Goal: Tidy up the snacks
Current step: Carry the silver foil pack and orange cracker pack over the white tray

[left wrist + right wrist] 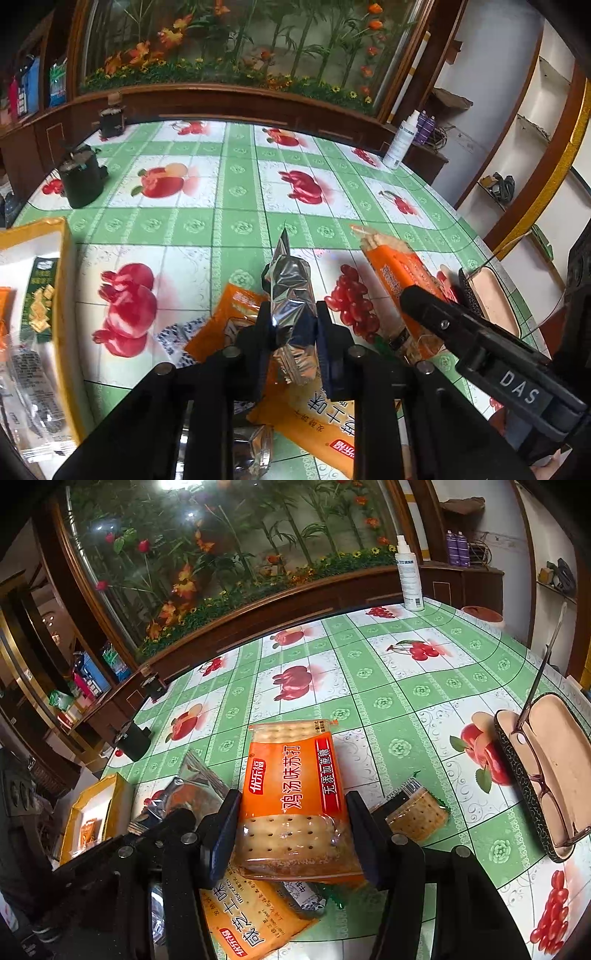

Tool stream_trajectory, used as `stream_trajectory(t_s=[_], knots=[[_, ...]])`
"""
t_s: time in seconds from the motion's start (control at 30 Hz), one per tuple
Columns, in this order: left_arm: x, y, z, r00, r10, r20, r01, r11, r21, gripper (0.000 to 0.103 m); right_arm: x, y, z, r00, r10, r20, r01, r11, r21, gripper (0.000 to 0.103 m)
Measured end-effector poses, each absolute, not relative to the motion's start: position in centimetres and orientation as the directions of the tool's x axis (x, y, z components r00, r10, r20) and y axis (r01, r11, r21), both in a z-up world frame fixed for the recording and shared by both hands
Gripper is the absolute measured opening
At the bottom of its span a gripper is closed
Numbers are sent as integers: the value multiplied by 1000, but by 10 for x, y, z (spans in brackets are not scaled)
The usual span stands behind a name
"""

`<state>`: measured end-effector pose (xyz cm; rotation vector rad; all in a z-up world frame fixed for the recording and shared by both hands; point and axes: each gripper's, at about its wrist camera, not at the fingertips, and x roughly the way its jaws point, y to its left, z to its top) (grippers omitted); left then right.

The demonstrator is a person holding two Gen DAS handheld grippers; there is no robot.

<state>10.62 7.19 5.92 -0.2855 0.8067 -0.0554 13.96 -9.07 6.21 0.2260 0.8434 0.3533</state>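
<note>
We hold a light, crinkly foil packet (290,295) pinched in our left gripper (291,328) and a brittle orange cracker pack (291,794) clamped across its sides in our right gripper (291,834), both above the desk (406,686).

I see the table (236,192) under a green-checked oilcloth printed with fruit. At its far right edge stands a white spray bottle (408,576) — upright, just beside the wooden ledge. Two dark cylindrical pots (79,181) sit toward the far left. On my right lies an open glasses case (554,768) with a pair of spectacles (535,775) resting in it — one temple arm sticking upward. Behind everything, a glass panel of artificial flowers (236,40).
</note>
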Motion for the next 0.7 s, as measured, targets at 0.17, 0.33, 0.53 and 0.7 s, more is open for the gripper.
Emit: stream_trajectory(t_s=[0.17, 0.33, 0.53, 0.7], knots=[[98, 80, 72, 721, -113, -684, -83, 965, -247, 21, 137, -86, 63, 612, 403, -681, -235, 914, 329, 61], [86, 102, 83, 743, -72, -665, -132, 959, -252, 21, 132, -78, 65, 601, 446, -663, -285, 895, 344, 61], [76, 132, 88, 755, -46, -655, -184, 943, -278, 21, 118, -59, 69, 593, 496, -634, -367, 868, 336, 61], [66, 152, 93, 761, -15, -649, -224, 933, -283, 21, 104, -43, 73, 585, 536, -609, -434, 841, 324, 61]])
